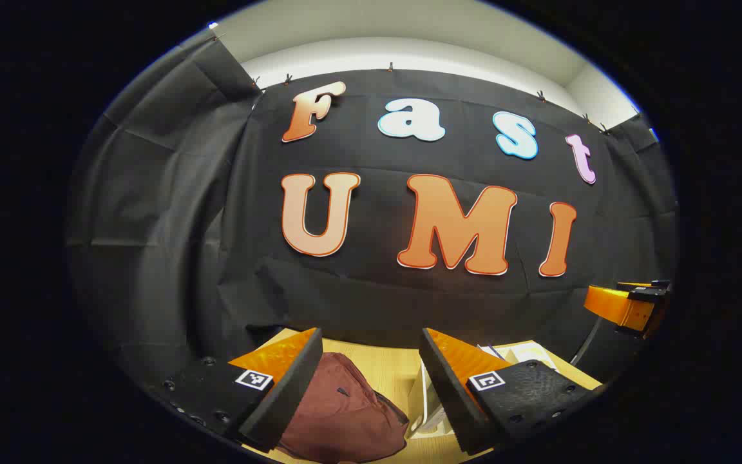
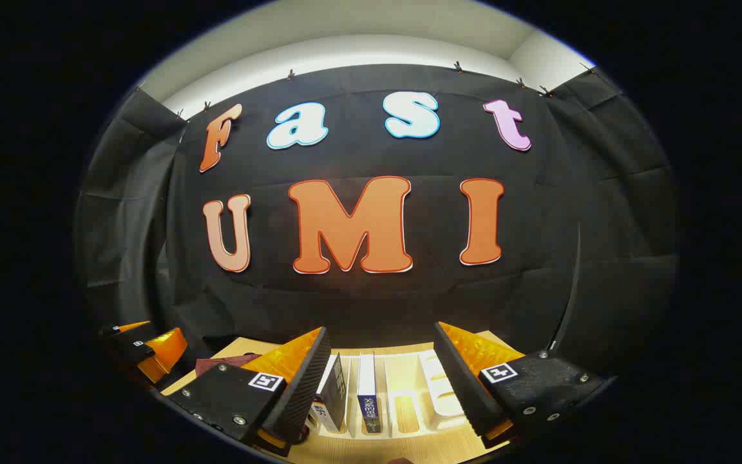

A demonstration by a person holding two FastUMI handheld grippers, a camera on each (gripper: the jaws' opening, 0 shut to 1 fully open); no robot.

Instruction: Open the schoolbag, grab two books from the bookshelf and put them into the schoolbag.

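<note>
In the left gripper view, the left gripper (image 1: 371, 386) hangs above the wooden table (image 1: 391, 368) with its fingers spread wide and nothing between them, the maroon schoolbag (image 1: 339, 412) lying on the table below. In the right gripper view, the right gripper (image 2: 380, 380) is likewise spread apart and empty over the white bookshelf (image 2: 438, 386), where two books (image 2: 366, 393) stand upright in its slots; the schoolbag's edge lies just left of it.
</note>
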